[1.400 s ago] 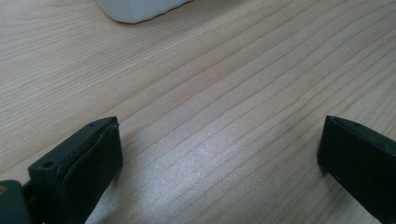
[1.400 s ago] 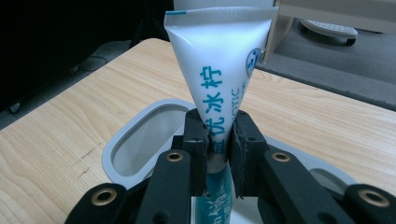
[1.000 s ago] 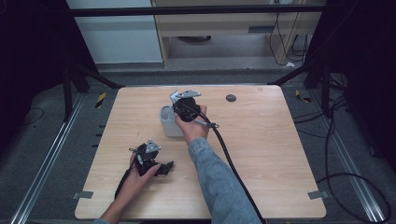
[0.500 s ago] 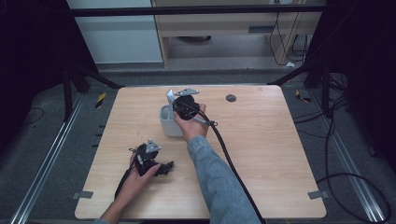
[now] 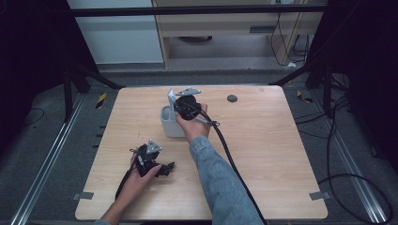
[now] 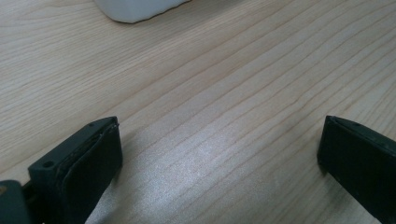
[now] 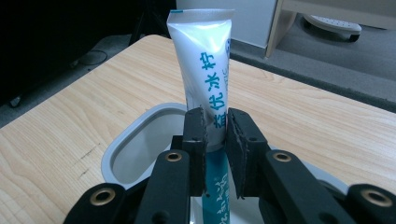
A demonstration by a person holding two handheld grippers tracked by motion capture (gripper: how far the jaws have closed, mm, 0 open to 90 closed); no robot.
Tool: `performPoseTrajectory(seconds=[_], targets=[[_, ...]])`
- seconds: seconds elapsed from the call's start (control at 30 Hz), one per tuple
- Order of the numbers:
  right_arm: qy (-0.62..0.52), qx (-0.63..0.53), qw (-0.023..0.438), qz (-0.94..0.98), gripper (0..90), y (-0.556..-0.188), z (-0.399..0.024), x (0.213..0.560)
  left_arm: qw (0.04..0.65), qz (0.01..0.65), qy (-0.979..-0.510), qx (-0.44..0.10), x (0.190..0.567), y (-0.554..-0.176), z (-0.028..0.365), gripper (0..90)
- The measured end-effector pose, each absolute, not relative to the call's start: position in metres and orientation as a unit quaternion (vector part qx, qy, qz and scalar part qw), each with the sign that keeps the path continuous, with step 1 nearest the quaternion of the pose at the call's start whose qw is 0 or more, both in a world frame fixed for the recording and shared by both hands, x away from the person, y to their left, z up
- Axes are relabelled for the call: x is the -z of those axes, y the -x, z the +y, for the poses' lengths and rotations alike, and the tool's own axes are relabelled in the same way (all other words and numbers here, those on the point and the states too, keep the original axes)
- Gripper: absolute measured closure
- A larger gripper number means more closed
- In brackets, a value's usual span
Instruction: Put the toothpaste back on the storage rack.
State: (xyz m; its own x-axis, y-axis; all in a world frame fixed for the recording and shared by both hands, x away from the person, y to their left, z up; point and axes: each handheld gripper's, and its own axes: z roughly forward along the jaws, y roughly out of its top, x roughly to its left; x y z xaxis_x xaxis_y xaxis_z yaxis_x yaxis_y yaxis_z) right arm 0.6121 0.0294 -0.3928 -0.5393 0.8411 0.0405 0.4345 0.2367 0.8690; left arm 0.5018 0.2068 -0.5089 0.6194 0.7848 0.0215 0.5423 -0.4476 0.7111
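We take the cup [image 7: 140, 144] as our landmark, a pale grey container with a rounded rectangular mouth, standing on the wooden table [image 5: 281, 154]. Our right gripper [image 7: 215, 140] is clamped on a silver-white tube [image 7: 205, 60] with blue lettering, the two black pads pressing its flat sides about midway along. The tube's long axis runs upright: its crimped flat end points up above the cup, and its lower end hangs down inside the cup's mouth, towards the side of the opening nearer to us. We cannot tell whether that lower end touches the bottom or a wall.

In the high view the right gripper [image 5: 187, 107] sits directly over the cup [image 5: 170, 123], with the tube [image 5: 171, 97] showing just beyond the cup's far rim. So the relation the next move turns on is vertical: cup straight below, tube already lined up with the opening. We judge that what is left is a short lowering, if any, and a release.

Our left gripper [image 5: 151, 157] rests on the table, well short of the cup on our near-left side, its jaws standing wide apart over bare wood. The right hand is plainly the nearer one.
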Motion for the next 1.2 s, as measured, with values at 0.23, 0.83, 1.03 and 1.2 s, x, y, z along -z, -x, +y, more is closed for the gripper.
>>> performPoseTrajectory(seconds=[0.23, 0.83, 1.03, 1.2], targets=[[-0.42, -0.448, 0.226, 0.756, 75.7, -0.611, 0.027, 0.39, 0.343, 0.399, -0.832, -0.177, 0.509, -0.502, 0.207, 0.0], [-0.416, -0.452, 0.229, 0.755, 66.0, -0.601, 0.01, 0.376, 0.343, 0.399, -0.832, -0.177, 0.509, -0.502, 0.207, 0.0], [-0.42, -0.451, 0.228, 0.754, 58.7, -0.599, 0.0, 0.373, 0.343, 0.399, -0.832, -0.177, 0.509, -0.502, 0.206, 0.0], [-0.422, -0.451, 0.229, 0.752, 52.5, -0.596, -0.007, 0.367, 0.343, 0.399, -0.832, -0.177, 0.509, -0.502, 0.206, 0.0]])
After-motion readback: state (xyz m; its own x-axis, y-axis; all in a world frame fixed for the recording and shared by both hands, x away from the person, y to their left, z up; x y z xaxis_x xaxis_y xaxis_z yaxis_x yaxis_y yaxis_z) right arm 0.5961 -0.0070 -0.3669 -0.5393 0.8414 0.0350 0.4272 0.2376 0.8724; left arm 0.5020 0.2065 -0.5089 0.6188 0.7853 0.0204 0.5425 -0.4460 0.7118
